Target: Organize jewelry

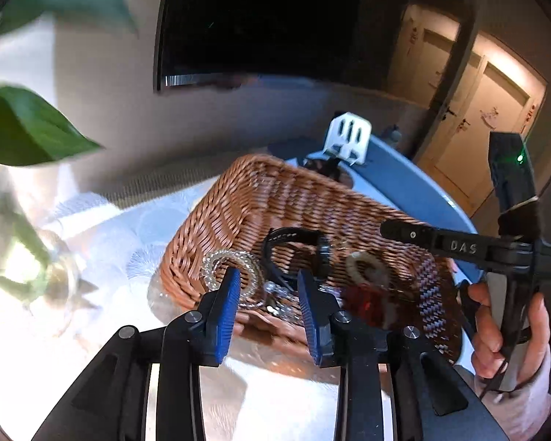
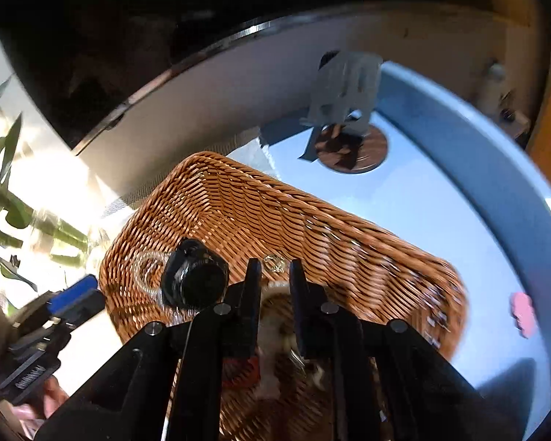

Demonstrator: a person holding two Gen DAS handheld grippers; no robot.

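- A pale, glossy surface (image 1: pixel 103 220) with an embossed sheen carries the scene, sunlit at its left edge and meeting a blue round tray (image 2: pixel 477 198) on the right.
- Nearest the lens, the left gripper (image 1: pixel 268 294) stands spread, its ribbed blue pads (image 1: pixel 226 308) apart over the near rim of a woven wicker basket (image 1: pixel 275 198).
- The right gripper (image 2: pixel 273 275), black-fingered, hangs over the basket's middle, its fingers a narrow gap apart and nothing visibly pinched between them.
- Inside the rectangular basket lies the jewelry: a clear coiled band (image 1: pixel 235 268), a black strap watch (image 2: pixel 196 275) with a round face, a pale ring-shaped piece (image 1: pixel 367 268) and a blurred red item (image 1: pixel 363 301).
- Beyond it, a white slotted stand (image 1: pixel 349 136) rises from a dark wooden disc (image 2: pixel 352 150) on the tray.
- Farther back: green leaves (image 1: pixel 29 128) at left, a dark screen (image 1: pixel 294 18), and panelled doors (image 1: pixel 496 110) in warm light.
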